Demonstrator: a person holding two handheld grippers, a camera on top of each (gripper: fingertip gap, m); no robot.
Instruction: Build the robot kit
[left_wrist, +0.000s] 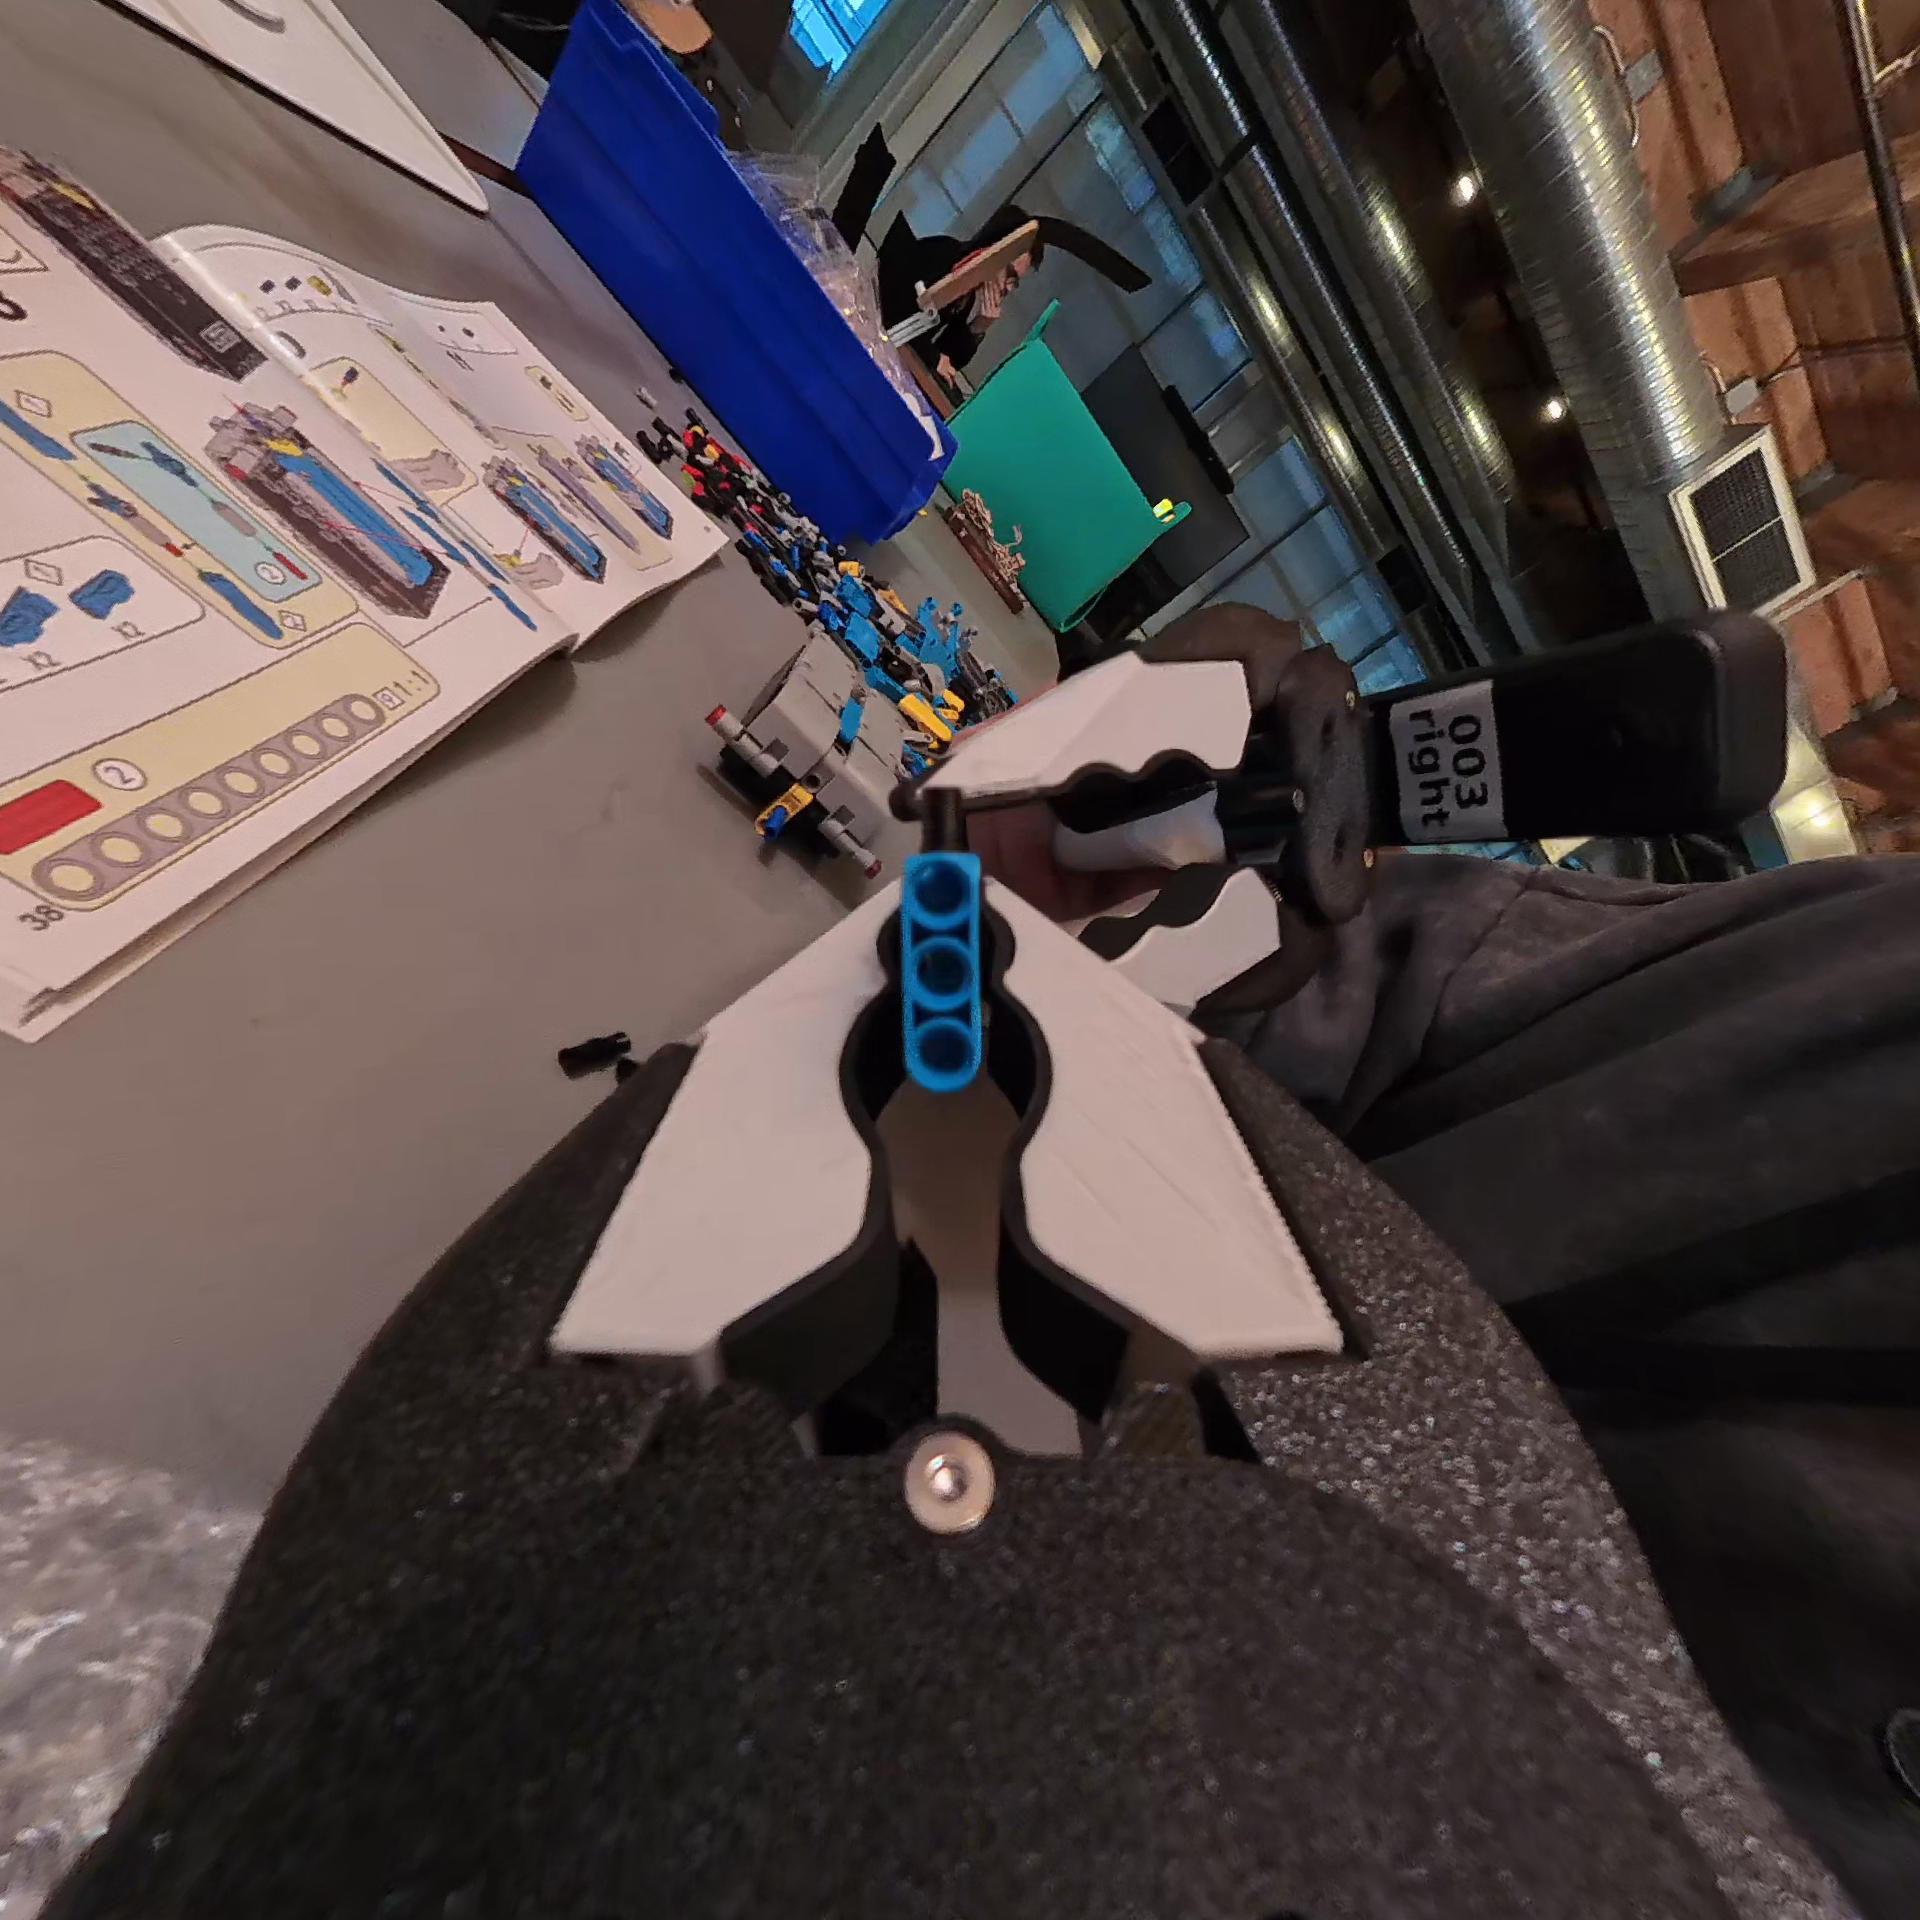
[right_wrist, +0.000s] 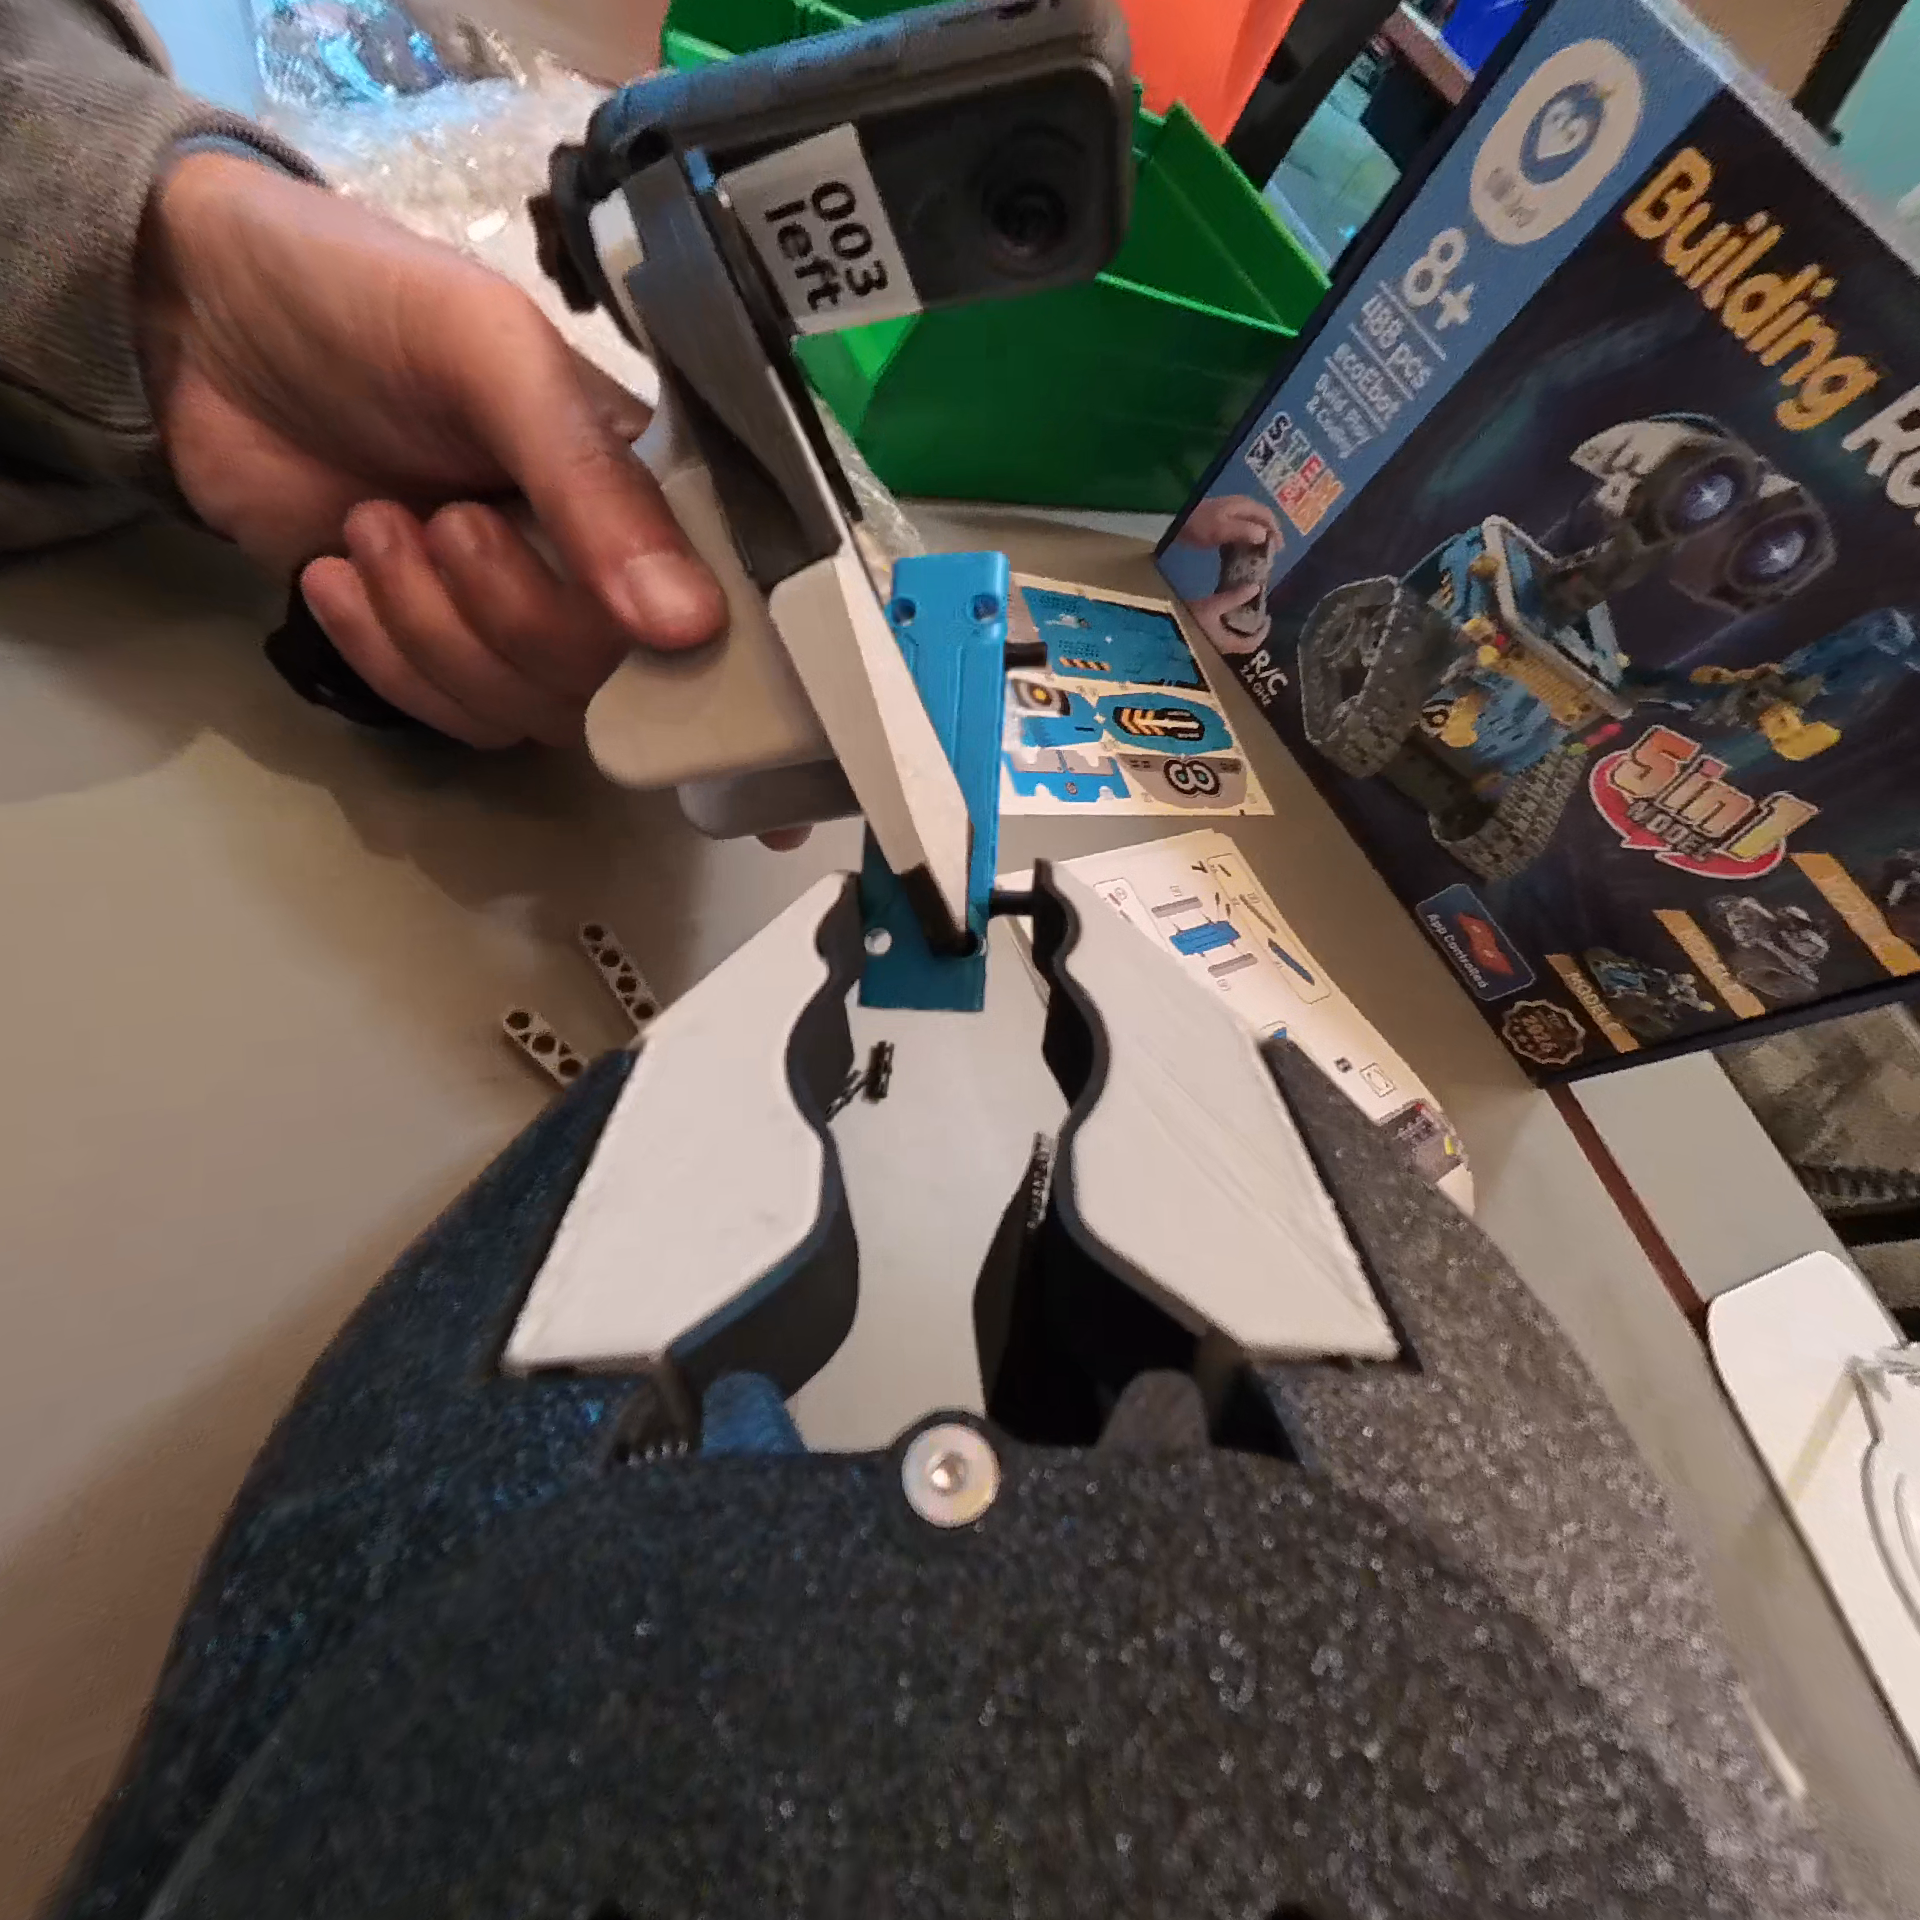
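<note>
Two tongs meet above the bench (left_wrist: 436, 935). Left tongs (left_wrist: 940, 935) are clamped on a blue beam (left_wrist: 940, 982) standing between their tips. Right tongs (right_wrist: 951, 909), at the beam's far end, pinch a thin black pin (right_wrist: 1013, 902) just beside the beam.

On the desk (left_wrist: 312, 1195) the open instruction booklet (left_wrist: 260, 582) lies toward the left, with a storage bin (left_wrist: 707, 301) behind it and a heap of loose building pieces (left_wrist: 831, 623) between the two, nearer the far edge. A small pin (left_wrist: 594, 1055) lies alone just before the booklet's near corner. In the right wrist view a product box (right_wrist: 1621, 582) stands at the desk's right edge, a sticker sheet (right_wrist: 1122, 717) and a leaflet (right_wrist: 1268, 997) lie just left of it, another bin (right_wrist: 1049, 374) sits behind them, and two short beams (right_wrist: 582, 997) lie farther left.
</note>
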